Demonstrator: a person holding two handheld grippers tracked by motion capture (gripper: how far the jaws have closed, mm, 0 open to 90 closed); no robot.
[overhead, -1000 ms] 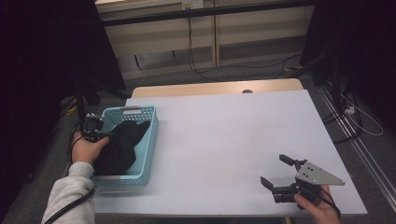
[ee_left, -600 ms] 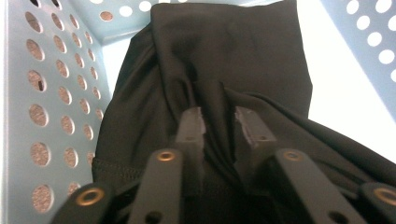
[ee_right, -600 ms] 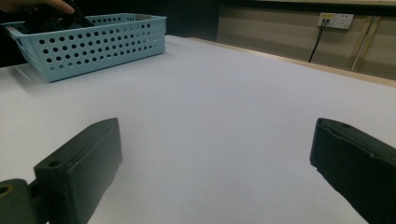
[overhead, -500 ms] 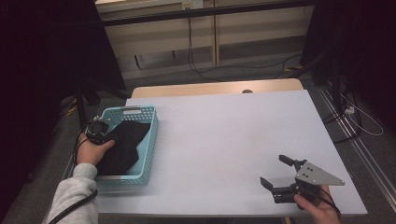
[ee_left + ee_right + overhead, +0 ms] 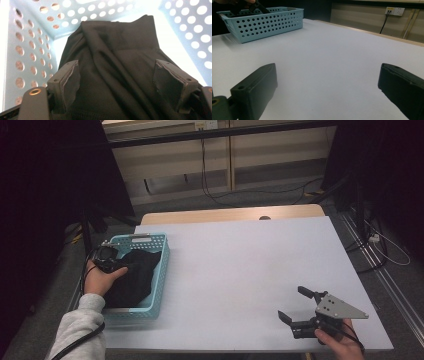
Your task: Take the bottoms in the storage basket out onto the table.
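Left gripper (image 5: 117, 82) is seen inside a light blue perforated basket (image 5: 155, 270), its jaws spread wide after just having been opening, with folds of a black cloth (image 5: 112, 62) lying between them. In the left gripper view the two padded fingers (image 5: 71, 80) stand on either side of the heaped fabric; the left-hand pad is seen against the cloth's edge, while whether the other pad touches it cannot be told. No pinch on the fabric is shown. The cloth is bunched in the basket, reaching toward the far perforated wall, with pale basket floor visible at both sides.

From the high view, the left gripper (image 5: 107, 262) is held at the basket's left rim by the person's left hand (image 5: 100, 280), a grey sleeve (image 5: 80, 330) coming in from the bottom edge. The basket is set at the left side of a white table (image 5: 240, 270), and the black cloth (image 5: 132, 275) is seen filling much of its interior.

Well apart, at the table's near right corner, the right gripper (image 5: 295, 312) is held low over the tabletop by the right hand (image 5: 340, 342). Its jaws are spread wide, as shown in the right gripper view (image 5: 327, 92), with only bare white table between them, and the basket (image 5: 264, 22) is seen far off at upper left.
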